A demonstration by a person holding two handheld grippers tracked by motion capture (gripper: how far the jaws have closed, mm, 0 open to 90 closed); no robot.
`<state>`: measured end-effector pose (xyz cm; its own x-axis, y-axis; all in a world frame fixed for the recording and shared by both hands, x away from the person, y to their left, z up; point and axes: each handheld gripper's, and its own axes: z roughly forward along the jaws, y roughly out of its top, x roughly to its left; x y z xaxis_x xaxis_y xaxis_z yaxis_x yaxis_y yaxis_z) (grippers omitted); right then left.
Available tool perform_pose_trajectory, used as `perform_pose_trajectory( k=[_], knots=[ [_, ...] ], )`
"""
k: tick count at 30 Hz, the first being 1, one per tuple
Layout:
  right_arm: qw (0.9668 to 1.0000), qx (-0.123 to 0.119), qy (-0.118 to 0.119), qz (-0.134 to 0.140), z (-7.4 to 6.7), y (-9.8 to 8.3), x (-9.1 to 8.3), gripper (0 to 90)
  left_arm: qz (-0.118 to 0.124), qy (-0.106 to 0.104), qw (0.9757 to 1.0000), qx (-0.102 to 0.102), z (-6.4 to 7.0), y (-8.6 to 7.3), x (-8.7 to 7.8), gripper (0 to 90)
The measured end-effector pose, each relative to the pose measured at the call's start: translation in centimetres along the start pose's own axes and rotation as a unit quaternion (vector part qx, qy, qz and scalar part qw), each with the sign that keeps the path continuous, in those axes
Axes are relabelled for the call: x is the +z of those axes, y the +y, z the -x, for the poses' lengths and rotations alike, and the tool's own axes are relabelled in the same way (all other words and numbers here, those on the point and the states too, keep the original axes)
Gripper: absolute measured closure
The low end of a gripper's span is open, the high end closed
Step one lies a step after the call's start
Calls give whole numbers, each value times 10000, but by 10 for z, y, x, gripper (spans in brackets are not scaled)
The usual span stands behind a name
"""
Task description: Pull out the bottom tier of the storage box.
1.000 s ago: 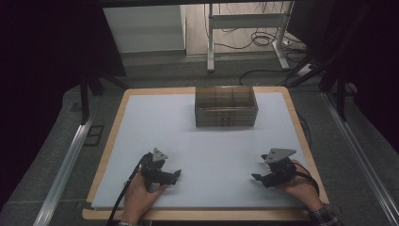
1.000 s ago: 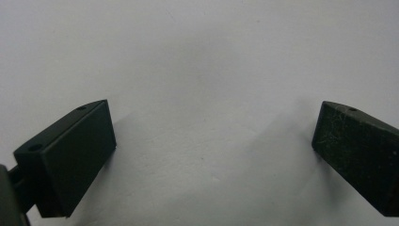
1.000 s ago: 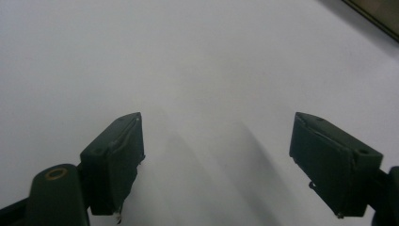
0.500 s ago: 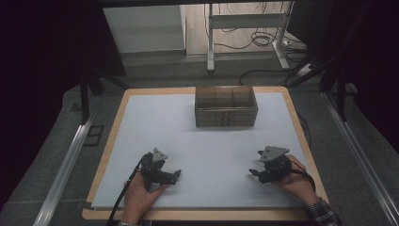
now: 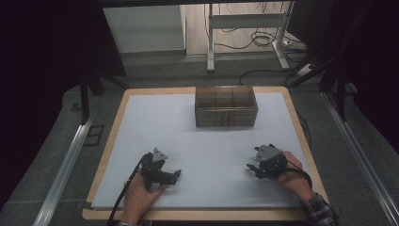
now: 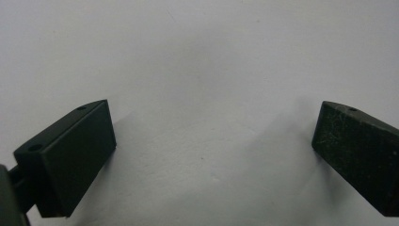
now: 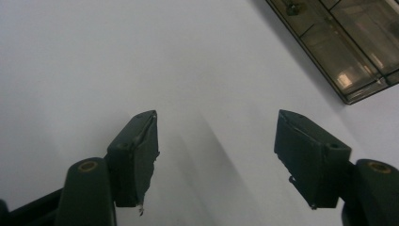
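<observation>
While both my hands rest at the near edge of the desk (image 5: 141,117), the left tool (image 5: 176,175) sits low over the white top, jaws wide, nothing between them. In the left gripper view the two black pads (image 6: 70,160) stand far apart with bare white surface in the gap.

Right tool (image 5: 251,168) is also near the front edge, well apart from the left one, pointing in toward the middle of the desk. Its jaws have just been closing but are at a medium gap, nothing between them, pads (image 7: 136,155) over bare surface.

Farther back, the clear brown compartment box (image 5: 226,106) sits near the far edge, centred, well apart from both tools. In the right gripper view its corner (image 7: 348,47) shows at upper right; there's a small item in one compartment, too small to tell what.

Beyond the desk: white table legs (image 5: 211,42) and cables (image 5: 263,42) on the floor.
</observation>
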<state>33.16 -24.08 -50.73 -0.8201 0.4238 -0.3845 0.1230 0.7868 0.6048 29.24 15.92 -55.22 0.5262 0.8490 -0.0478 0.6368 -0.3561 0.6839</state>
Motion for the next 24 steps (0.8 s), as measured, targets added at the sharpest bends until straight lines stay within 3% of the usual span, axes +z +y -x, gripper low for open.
perform_pose_trajectory(
  k=[15, 24],
  knots=[
    [9987, -387, -335, -8, 0, 7, 8, 361, 0, -1, 10000, 0, 0, 0, 0, 0],
    [9958, -725, -534, -137, -1, 14, 16, 361, 1, 0, 10000, 0, 0, 0, 0, 0]
  ],
)
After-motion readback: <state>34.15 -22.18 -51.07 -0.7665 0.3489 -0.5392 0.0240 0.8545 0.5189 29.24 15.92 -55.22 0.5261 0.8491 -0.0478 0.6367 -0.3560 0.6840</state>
